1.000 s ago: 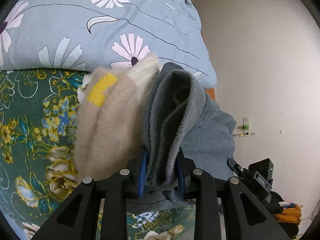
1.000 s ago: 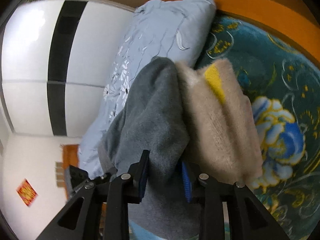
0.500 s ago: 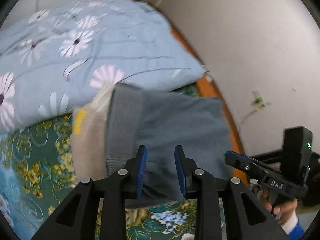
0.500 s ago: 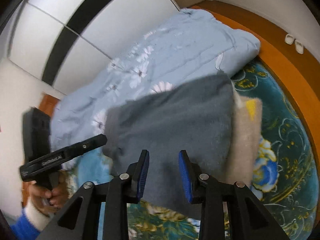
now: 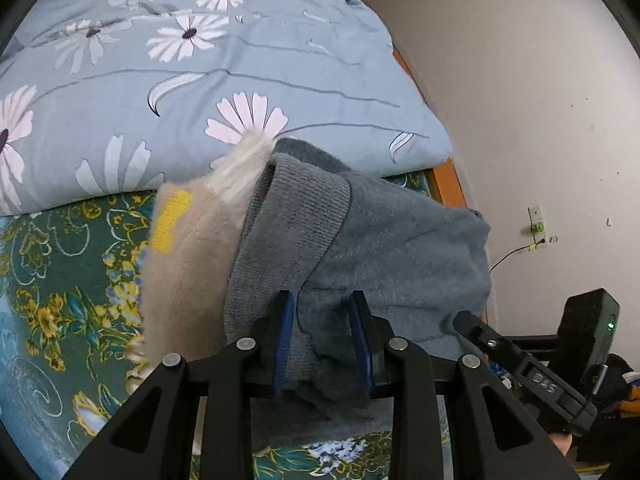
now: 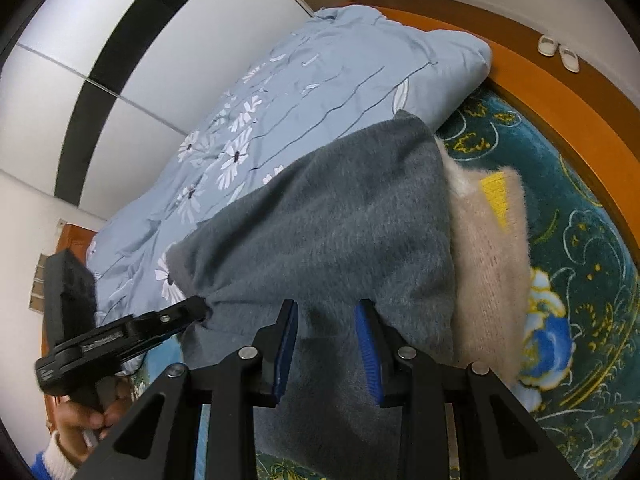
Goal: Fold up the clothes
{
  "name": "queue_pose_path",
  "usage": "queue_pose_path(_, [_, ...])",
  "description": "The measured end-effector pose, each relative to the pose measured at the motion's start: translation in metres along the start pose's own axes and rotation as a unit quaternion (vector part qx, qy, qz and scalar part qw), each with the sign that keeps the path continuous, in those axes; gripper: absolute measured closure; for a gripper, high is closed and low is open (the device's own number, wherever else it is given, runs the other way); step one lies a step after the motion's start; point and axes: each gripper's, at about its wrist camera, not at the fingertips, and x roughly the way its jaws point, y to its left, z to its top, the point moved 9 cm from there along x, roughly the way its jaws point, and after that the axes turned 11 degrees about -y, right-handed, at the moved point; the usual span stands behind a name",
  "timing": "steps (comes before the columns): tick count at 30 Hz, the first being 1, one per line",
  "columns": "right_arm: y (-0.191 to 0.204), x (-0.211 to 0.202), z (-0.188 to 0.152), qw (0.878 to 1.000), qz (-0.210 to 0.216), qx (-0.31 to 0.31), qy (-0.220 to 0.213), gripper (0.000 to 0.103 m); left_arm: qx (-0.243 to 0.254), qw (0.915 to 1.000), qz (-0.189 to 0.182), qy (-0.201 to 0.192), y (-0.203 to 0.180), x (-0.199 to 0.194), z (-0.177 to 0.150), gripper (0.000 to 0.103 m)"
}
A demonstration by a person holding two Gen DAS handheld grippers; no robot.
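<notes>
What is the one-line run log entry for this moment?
left claw: shut on grey sweater | right claw: shut on grey sweater | beige sweater: beside it

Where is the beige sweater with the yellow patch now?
In the left wrist view the beige sweater lies on the green flowered bedcover, left of the grey sweater and touching it, below the blue quilt.

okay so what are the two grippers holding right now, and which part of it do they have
Both hold the grey fleece garment. The left gripper is shut on its near edge beside the ribbed cuff; the right gripper is shut on the same near edge further along.
</notes>
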Motion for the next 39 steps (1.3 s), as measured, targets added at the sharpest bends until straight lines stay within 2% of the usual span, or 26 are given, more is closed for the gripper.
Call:
queue_pose_path(3, [0.007,-0.014,-0.001,1.0,-0.017,-0.011,0.004,0.069,0.012,0.9997,0.002,-0.019,-0.002,-0.024,-0.005,0.074])
queue_pose_path(5, [0.015,-0.034,-0.002,0.999,-0.013,-0.028,-0.013,0.069,0.018,0.9993,0.002,-0.032,-0.002,-0.042,-0.013,0.071])
queue_pose_path(7, [0.016,-0.06,-0.01,0.999,-0.012,-0.029,-0.038,0.07,0.023,0.9988,0.008,-0.042,0.001,-0.058,-0.023,0.062])
queue_pose_path(9, [0.018,-0.082,-0.028,0.999,0.002,-0.002,-0.053,0.066,0.024,0.9988,0.015,-0.041,0.002,-0.066,-0.039,0.047])
queue_pose_path(11, [0.02,-0.096,-0.055,0.999,0.003,0.005,-0.053,0.061,0.025,0.9989,0.021,-0.035,0.002,-0.069,-0.056,0.041])
queue_pose_path(15, [0.018,-0.095,-0.108,1.0,-0.022,0.003,-0.007,0.055,0.047,0.9974,0.053,-0.014,0.003,-0.066,-0.092,0.04])
queue_pose_path(17, [0.012,-0.091,-0.122,0.999,-0.046,0.002,0.01,0.045,0.059,0.9955,0.073,-0.007,0.004,-0.065,-0.11,0.039])
queue_pose_path(19, [0.008,-0.09,-0.131,0.997,-0.069,-0.004,0.018,0.041,0.068,0.9935,0.091,-0.007,0.007,-0.068,-0.122,0.032])
queue_pose_path(20, [0.007,-0.09,-0.135,0.997,-0.078,-0.007,0.02,0.04,0.07,0.9925,0.1,-0.01,0.009,-0.07,-0.126,0.025])
queue_pose_path(21, [0.008,-0.09,-0.137,0.996,-0.082,-0.011,0.021,0.039,0.071,0.9918,0.105,-0.013,0.011,-0.072,-0.131,0.025])
queue_pose_path(23, [0.009,-0.09,-0.142,0.996,-0.09,-0.019,0.023,0.028,0.074,0.9903,0.116,-0.013,0.013,-0.075,-0.138,0.025])
queue_pose_path(26, [0.01,-0.093,-0.147,0.994,-0.099,-0.035,0.02,0.017,0.087,0.9872,0.133,-0.011,0.014,-0.079,-0.148,0.025])
queue_pose_path(28, [0.01,-0.094,-0.15,0.993,-0.105,-0.043,0.017,0.016,0.097,0.9844,0.146,-0.011,0.012,-0.082,-0.151,0.025])
queue_pose_path(32, [0.01,-0.096,-0.153,0.992,-0.116,-0.046,0.014,0.008,0.097,0.981,0.167,-0.018,0.014,-0.087,-0.151,0.024])
queue_pose_path(34, [0.011,-0.098,-0.152,0.993,-0.111,-0.046,0.007,0.0,0.09,0.9807,0.172,-0.022,0.017,-0.089,-0.149,0.024])
queue_pose_path(36, [0.015,-0.1,-0.151,0.993,-0.108,-0.053,0.002,0.0,0.091,0.979,0.181,-0.024,0.018,-0.09,-0.148,0.017])
queue_pose_path(39, [0.018,-0.102,-0.147,0.993,-0.105,-0.059,-0.008,0.0,0.09,0.9782,0.185,-0.027,0.018,-0.091,-0.148,0.014])
